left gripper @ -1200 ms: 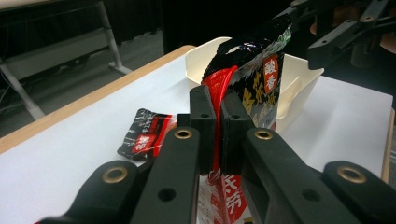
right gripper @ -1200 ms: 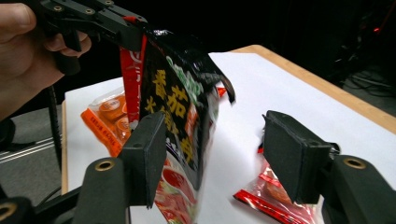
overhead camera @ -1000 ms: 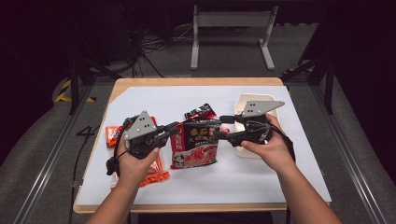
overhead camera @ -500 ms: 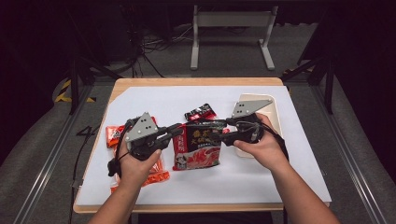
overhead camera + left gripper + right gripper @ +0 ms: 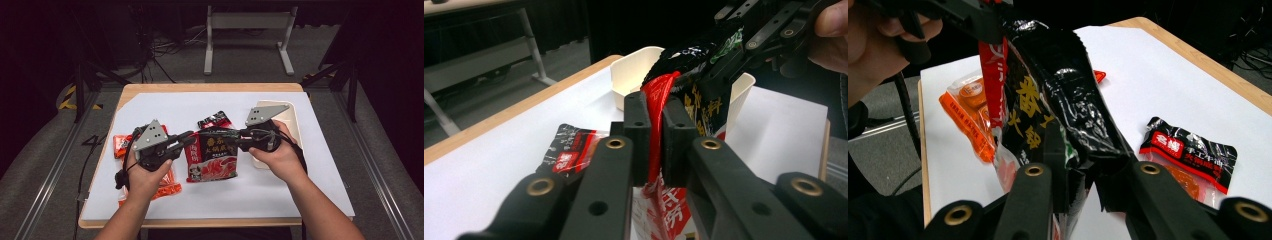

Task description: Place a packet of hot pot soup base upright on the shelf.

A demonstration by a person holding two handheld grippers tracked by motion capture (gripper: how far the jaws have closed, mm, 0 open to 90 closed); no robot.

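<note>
Large red-and-black packet (image 5: 214,155) lifted over middle of table (image 5: 320,175), held at both top corners. Left gripper (image 5: 189,137) clamped on red left edge; right gripper (image 5: 231,135), jaws just closing, apparently pinching black right edge. Grasp done. Opening or placing in white tray (image 5: 294,117) outstanding. Smaller packets (image 5: 120,144) untouched near left edge.

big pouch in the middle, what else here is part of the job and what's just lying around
In the job:
- big pouch
- left gripper, shut on its red edge
- right gripper, whose jaws have just been closing on its black edge

Lying about:
- small black packet
- orange packets
- white tray
</note>
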